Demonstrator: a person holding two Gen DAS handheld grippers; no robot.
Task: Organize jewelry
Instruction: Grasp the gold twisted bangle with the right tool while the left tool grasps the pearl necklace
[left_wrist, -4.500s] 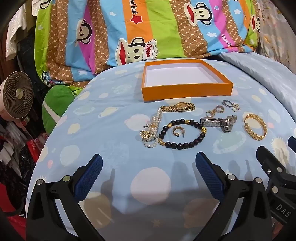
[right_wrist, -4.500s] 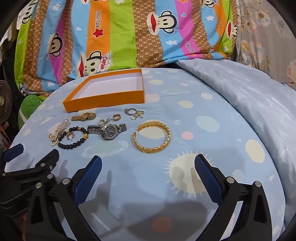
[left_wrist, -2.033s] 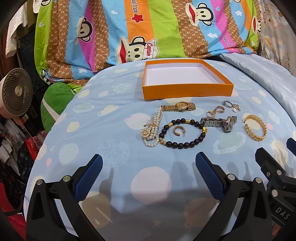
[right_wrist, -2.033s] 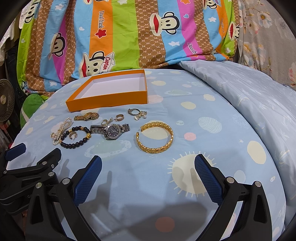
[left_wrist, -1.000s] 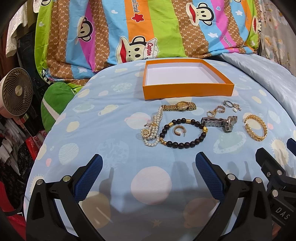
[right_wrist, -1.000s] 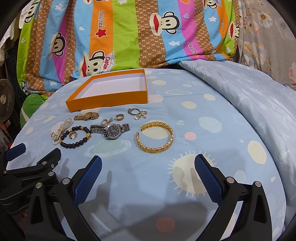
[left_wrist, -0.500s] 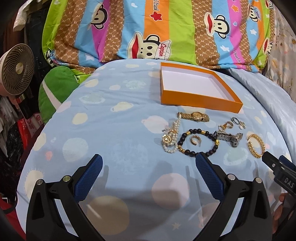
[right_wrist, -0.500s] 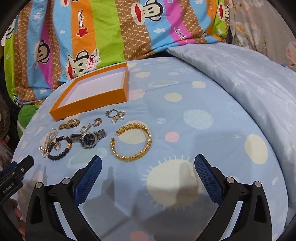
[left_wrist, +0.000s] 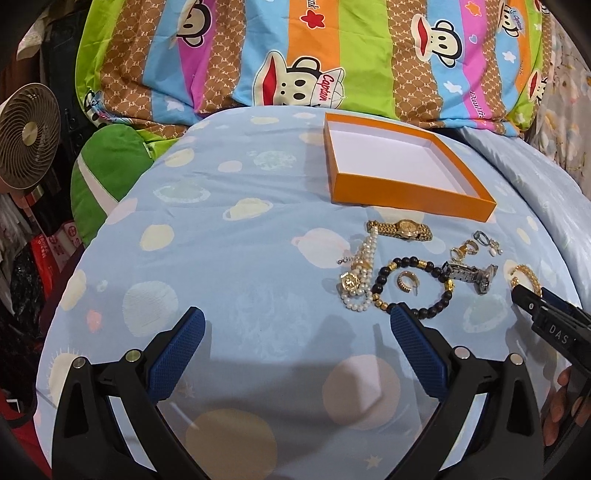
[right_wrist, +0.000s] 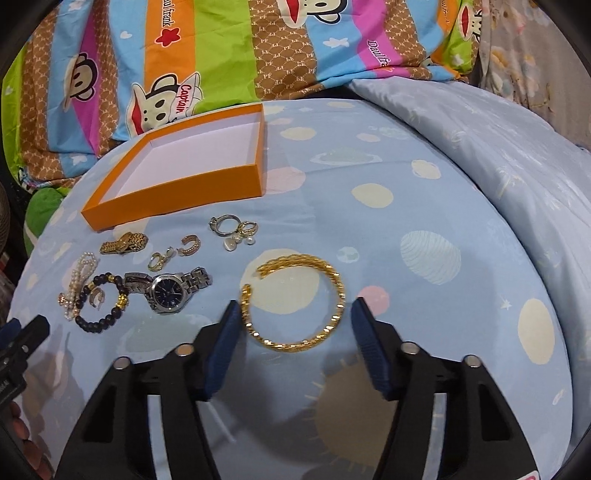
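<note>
Straddling the gold bangle (right_wrist: 293, 302) on the bed (right_wrist: 424, 206), the right tool (right_wrist: 291, 328) is seen w/ jaws just closed partway, pads either side of the bangle but not pressing it. Left tool (left_wrist: 293, 347) is held spread wide, nothing between its pads, just short of the black bead bracelet (left_wrist: 413, 286) & pearl strand (left_wrist: 360, 273). Further back, silver watch (right_wrist: 168, 286), gold watch (left_wrist: 400, 229) & small rings (right_wrist: 236, 227) are laid in a cluster, w/ the empty orange box (right_wrist: 177, 188) beyond, near the striped quilt (left_wrist: 332, 55).
</note>
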